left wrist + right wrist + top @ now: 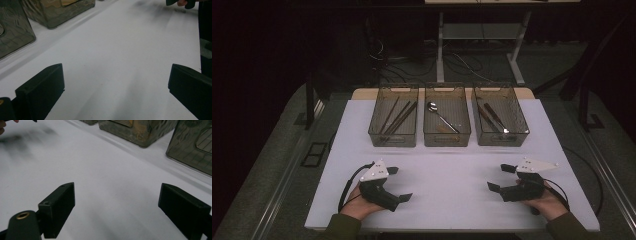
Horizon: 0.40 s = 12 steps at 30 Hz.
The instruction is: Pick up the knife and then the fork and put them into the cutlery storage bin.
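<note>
white table (452, 165) with three clear bins (447, 121), dark room around

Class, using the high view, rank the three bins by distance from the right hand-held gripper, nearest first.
From the right hand-held gripper:
1. Right bin, holding dark utensils, just up-left of it.
2. Middle bin, with the spoon.
3. Left bin, with the chopsticks, far across.

My left black plastic two-jaw gripper (399, 184) and right black plastic two-jaw gripper (500, 177) each carry a pale grey three-cornered plate dotted with small screws. Nearest the white table edge (452, 227), olive-green sleeves cover my wrists; black cables trail behind.
</note>
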Motion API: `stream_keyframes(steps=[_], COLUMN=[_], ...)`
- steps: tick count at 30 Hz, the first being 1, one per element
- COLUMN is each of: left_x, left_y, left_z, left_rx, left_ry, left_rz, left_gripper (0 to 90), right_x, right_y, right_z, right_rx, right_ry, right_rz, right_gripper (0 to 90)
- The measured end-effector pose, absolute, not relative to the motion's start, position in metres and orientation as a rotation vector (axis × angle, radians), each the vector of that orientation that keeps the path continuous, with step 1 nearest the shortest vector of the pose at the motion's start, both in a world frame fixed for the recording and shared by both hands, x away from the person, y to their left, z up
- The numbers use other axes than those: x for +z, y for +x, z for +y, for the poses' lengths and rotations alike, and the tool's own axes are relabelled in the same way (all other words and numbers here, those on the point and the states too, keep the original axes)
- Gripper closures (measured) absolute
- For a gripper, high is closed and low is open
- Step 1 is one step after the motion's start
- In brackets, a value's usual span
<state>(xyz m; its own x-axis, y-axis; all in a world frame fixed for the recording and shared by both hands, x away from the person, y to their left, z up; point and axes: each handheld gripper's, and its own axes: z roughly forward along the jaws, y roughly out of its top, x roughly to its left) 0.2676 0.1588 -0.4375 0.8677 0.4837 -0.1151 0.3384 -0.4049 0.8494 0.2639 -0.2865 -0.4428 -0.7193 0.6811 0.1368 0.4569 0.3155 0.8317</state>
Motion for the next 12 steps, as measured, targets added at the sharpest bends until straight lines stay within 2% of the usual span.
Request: stream_keyframes(steps=[12], left_x=[-0.4376], left_y=[0.2676], left_z=[0.1587], left_rx=[0.184], left_ry=[2.032], left_rz=[0.601], left_gripper=[0.0], right_x=[-0.4432], right_y=[0.2628], right_z=[-0.2874], right_rx=[1.368], right_ry=[1.025], right_rz=[2.347], right_gripper=[13.7])
